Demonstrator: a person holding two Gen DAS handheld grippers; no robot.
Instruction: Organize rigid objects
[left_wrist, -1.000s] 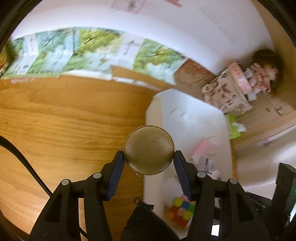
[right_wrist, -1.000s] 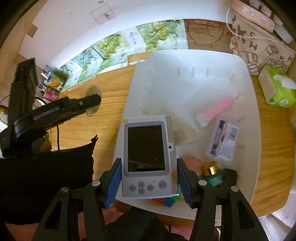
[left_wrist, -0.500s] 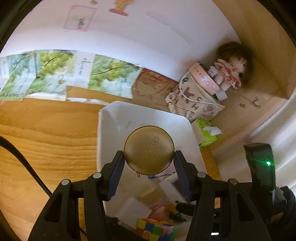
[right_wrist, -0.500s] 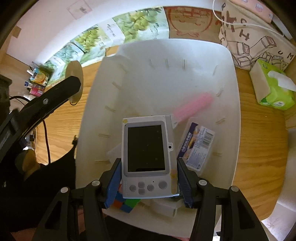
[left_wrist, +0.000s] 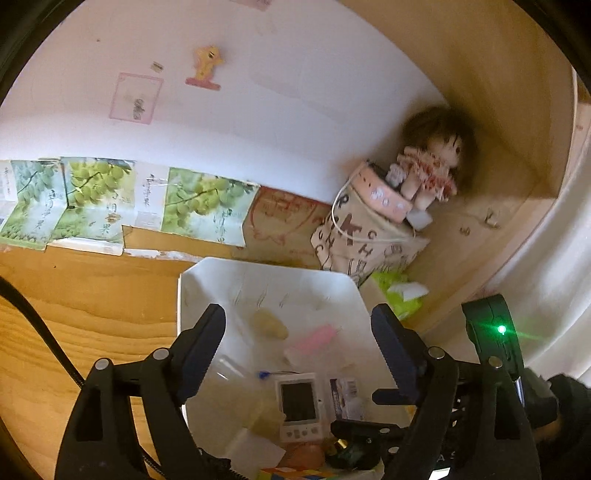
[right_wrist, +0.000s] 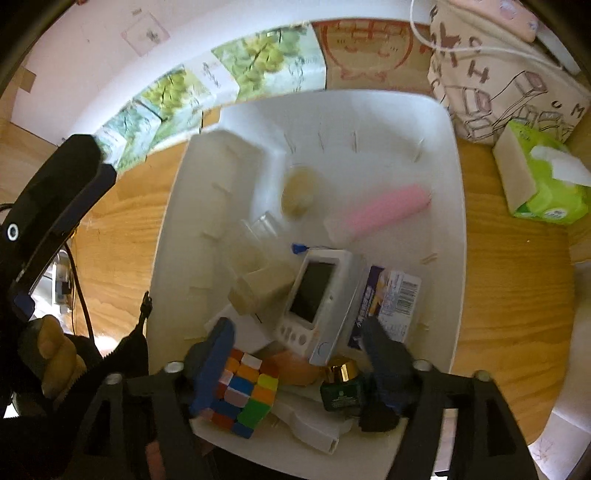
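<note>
Looking thru the left wrist view: left gripper (left_wrist: 297, 345) hangs over the white bin (left_wrist: 183, 291), jaws opening, nothing between them. Round gold tin (left_wrist: 267, 325) is blurred below, abt 11 o'clock of the gap, inside the bin. Handheld game device (left_wrist: 297, 406) lies at 6 o'clock, long axis running 12-to-6.

Right wrist view: right gripper (right_wrist: 299, 363) points steeply down into the bin (right_wrist: 458, 221), jaws opening, empty. Device (right_wrist: 316, 295) sits just past the tips at 12 o'clock, tilted, leaning twd 1. Cube (right_wrist: 243, 395) is by the left finger (right_wrist: 214, 365). Both drops look done; either hand could fetch next.
</note>
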